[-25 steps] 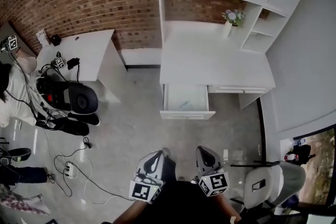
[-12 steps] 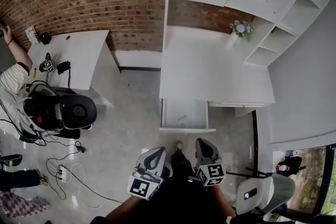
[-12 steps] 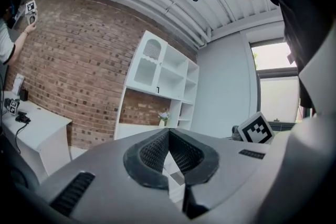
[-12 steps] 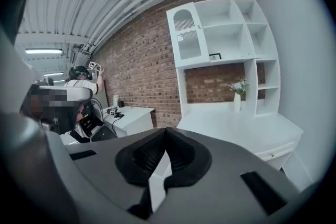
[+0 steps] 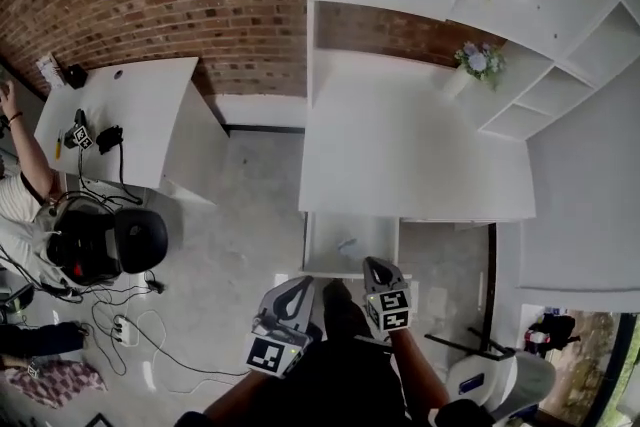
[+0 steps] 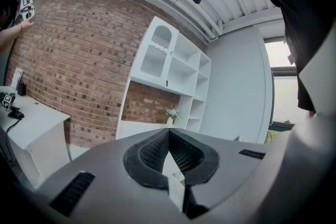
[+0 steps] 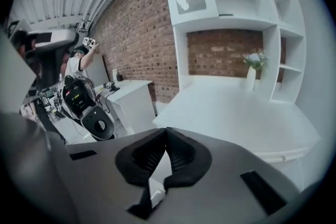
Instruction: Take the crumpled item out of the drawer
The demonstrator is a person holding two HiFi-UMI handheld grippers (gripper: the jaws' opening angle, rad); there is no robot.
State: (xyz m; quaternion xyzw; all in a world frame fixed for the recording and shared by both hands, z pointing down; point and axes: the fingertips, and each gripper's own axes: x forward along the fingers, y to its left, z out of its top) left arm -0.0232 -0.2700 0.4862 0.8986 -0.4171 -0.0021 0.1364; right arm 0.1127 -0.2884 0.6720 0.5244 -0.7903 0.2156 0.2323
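Note:
The white desk (image 5: 410,155) has one drawer (image 5: 312,240) pulled out toward me. A small pale crumpled item (image 5: 347,242) lies on the drawer's floor. My right gripper (image 5: 376,264) is shut and empty, its tip just over the drawer's front edge, to the right of the item. My left gripper (image 5: 304,286) is also shut and empty, lower left of the drawer front. In the right gripper view the jaws (image 7: 167,129) meet, tilted down at the desk top (image 7: 236,113); the drawer is hidden there. The left gripper view shows closed jaws (image 6: 169,131) facing the shelf unit (image 6: 173,71).
A vase of flowers (image 5: 470,70) stands at the back of the desk under white shelves. A second white table (image 5: 120,115), black equipment (image 5: 105,240) and floor cables (image 5: 130,325) lie to the left, beside a person (image 5: 15,175). A chair (image 5: 490,380) is at lower right.
The desk and open drawer have come much closer. Both grippers moved forward toward the drawer, and the right one dipped down to its front edge. Both stay shut.

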